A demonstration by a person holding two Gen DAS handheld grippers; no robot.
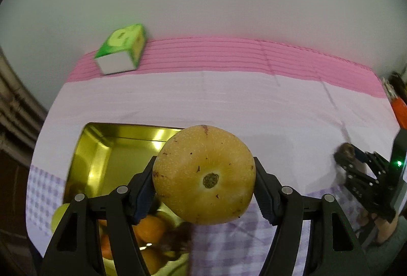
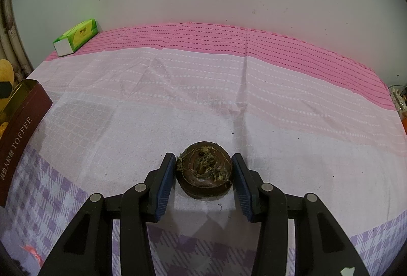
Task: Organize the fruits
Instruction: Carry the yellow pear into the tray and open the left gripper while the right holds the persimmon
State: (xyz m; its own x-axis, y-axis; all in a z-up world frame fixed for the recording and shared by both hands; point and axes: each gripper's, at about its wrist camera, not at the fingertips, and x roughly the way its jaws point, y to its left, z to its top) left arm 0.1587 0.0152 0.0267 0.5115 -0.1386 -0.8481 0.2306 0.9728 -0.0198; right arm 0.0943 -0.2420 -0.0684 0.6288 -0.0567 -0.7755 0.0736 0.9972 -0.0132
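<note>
**Pear lifted over the tin, brown fruit framed on the cloth**

The left gripper (image 1: 204, 183) is clamped on a round yellow pear (image 1: 204, 175), its blue pads pressing both sides and the pear's dimpled end turned toward the camera. The pear hangs above the near right corner of an open gold tin (image 1: 101, 149) that sits on the left of the bench. At the near end of the tin lie oranges (image 1: 148, 229) and a pale green fruit (image 1: 59, 216), partly hidden behind the gripper's black arms; what else lies there is too blurred to tell.

On the right of the bench, the right gripper (image 2: 204, 171) points down at a small, dark brown, flattish round fruit (image 2: 204, 170) with dry fibres on top. It rests on the cloth (image 2: 203, 88) between the two blue pads. A narrow gap shows on each side, so the pads bracket it without squeezing. In the left wrist view the same gripper appears at the far right edge, with the brown fruit at its tip.

The cloth runs in bands: pink at the far side, pale in the middle, lilac check nearest. A green tissue box (image 2: 76, 37) stands at the far left corner by the wall. From the right wrist view the tin's maroon side reads "TOFFEE".
</note>
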